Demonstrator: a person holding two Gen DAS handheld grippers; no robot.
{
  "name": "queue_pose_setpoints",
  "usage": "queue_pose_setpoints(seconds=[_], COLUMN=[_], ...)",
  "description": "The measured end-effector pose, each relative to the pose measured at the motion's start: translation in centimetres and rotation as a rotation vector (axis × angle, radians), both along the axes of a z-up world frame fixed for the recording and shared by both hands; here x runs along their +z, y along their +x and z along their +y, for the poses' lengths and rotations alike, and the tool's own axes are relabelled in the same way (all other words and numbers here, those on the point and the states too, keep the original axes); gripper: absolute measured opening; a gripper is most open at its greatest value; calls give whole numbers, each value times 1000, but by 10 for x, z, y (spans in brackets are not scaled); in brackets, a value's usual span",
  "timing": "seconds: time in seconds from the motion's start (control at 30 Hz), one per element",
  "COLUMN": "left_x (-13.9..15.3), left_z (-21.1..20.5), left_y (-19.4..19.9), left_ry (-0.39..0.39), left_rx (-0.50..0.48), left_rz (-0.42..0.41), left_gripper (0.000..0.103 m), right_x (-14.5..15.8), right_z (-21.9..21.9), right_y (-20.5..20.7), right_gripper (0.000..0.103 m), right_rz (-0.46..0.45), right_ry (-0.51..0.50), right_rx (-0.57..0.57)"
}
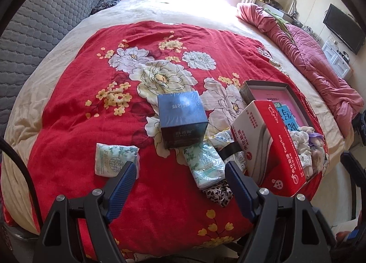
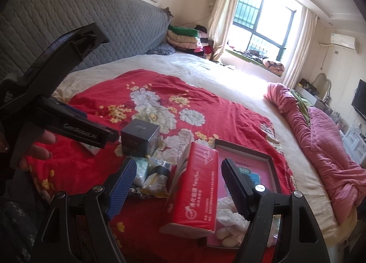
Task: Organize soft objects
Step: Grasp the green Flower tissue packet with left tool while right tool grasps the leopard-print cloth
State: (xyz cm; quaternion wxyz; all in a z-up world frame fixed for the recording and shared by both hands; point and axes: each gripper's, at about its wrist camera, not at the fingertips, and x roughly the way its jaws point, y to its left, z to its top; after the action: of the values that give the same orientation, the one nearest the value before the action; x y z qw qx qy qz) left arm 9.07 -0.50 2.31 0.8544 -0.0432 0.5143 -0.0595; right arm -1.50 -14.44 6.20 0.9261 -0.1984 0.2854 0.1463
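Now both grippers, left (image 1: 180, 171) and right (image 2: 178, 177), hover wide open, holding nothing. Tissue pack (image 1: 115, 160) lies at left's ten o'clock on bed (image 1: 68, 125); probably next: close on it.

Left gripper (image 1: 180, 170): jaws spread wide, nothing between them, above red floral blanket (image 1: 75, 125). Dark blue box (image 1: 181, 120) ahead. Tissue pack (image 1: 115, 160) beside left finger. Second tissue pack (image 1: 205, 164) near right finger, leopard scrunchie (image 1: 218, 194) touching it. Red tissue box (image 1: 272, 146) leaning on tray (image 1: 251, 87).
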Motion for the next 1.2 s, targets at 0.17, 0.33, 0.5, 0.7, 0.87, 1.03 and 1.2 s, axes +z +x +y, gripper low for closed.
queue_pose_setpoints(seconds=[0.17,0.33,0.5,0.7,0.87,1.03,1.2], left_x=[-27,-50,-70,-91,-106,-116,-121], left_z=[-5,-15,-26,-37,-39,-31,-28], left_y=[12,26,44,59,68,72,75], left_ry=[-11,-47,-78,-74,-103,-176,-258], left_rx=[-17,-38,-53,-80,-89,-98,-127], left_rz=[59,117,166,223,260,280,289], left_gripper=[79,79,79,79,79,74,50], right_x=[-28,-48,-61,-83,-106,-126,-146], right_z=[26,37,36,44,54,57,61], right_y=[-11,-15,-7,4,14,23,29], right_gripper=[78,78,78,78,78,78,78], right_rz=[25,43,69,101,104,94,101], right_ry=[-61,-106,-107,-158,-236,-302,-351], right_rx=[73,115,111,136,169,193,251])
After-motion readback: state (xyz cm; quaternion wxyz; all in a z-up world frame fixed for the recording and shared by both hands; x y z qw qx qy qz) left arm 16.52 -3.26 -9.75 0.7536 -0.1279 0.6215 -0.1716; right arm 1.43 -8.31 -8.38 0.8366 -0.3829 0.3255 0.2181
